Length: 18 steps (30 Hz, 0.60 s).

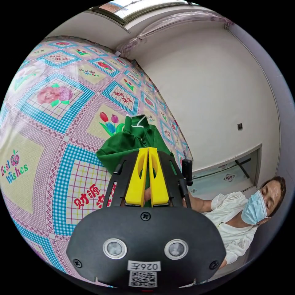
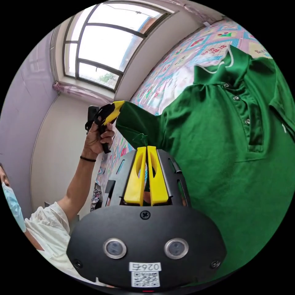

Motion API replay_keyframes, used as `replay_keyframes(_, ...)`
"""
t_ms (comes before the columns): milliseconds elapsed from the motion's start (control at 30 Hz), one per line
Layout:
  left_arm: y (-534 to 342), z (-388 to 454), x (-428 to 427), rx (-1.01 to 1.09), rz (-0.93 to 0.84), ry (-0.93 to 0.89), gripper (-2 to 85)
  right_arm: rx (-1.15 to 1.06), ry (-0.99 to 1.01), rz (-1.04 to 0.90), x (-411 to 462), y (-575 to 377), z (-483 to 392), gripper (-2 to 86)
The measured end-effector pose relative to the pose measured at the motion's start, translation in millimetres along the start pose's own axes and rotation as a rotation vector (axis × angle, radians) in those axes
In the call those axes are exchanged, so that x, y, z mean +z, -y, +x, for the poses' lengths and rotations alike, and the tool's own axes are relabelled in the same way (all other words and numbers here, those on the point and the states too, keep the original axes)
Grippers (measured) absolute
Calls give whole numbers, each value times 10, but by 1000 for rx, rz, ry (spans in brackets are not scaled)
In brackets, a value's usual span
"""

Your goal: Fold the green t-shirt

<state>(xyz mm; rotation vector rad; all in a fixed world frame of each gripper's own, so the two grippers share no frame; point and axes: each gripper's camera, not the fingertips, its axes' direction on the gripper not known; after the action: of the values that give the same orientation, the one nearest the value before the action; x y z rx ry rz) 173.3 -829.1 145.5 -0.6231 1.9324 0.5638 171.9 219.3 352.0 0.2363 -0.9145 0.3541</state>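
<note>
Two grippers, both clamped on cloth, and the green collared short-sleeved t-shirt [image 2: 233,159] hangs between them. In the right gripper view the right gripper [image 2: 147,148] sits at the centre of the frame, its yellow jaws pressed together on a bunched bit of green fabric, probably the shoulder seam. Up and to the left of it in that same view, the left gripper [image 2: 114,111] pinches the end of the sleeve, with the person's hand [image 2: 97,138] wrapped round its black handle. So the sleeve runs as a short taut bridge from one gripper to the other, and the shirt's body spreads away to the right and lower right of the frame, buttons and collar facing the camera.

Switch to the left gripper view: the left gripper's [image 1: 148,149] jaws are closed at mid-frame with green cloth gathered just beyond them, and the collar with its white trim peeks out above. Behind it, filling the left of the frame, lies the plastic-covered quilted bed cover with flower squares and blue checks [image 1: 55,123].

The shirt's long axis, I'd judge, runs away from both grippers toward that cover, collar end farthest. The right gripper holds nearer the garment's bulk, the left only the sleeve tip. Next move, likely: lower it flat, sleeve across the chest.
</note>
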Motion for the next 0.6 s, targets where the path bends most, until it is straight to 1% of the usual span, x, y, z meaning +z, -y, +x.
replay_keyframes(200, 536, 20, 801, 5, -162, -9, -9, 140, 0, 53, -340, -56, 336, 5)
replay_keyframes(333, 758, -16, 1258, 22, -274, -33, -10, 195, 44, 67, -426, -168, 381, 46)
replay_keyframes(400, 826, -2, 1375, 41, -315, -39, -10, 183, 5, 57, -455, -213, 316, 61)
replay_keyframes(500, 940, 53, 1453, 98, -359, -108, -10, 131, -111, 54, -507, -275, 128, 58)
replay_keyframes(600, 1060, 84, 1457, 138, -388, -123, -10, 16, -231, 56, -459, -203, -201, 46)
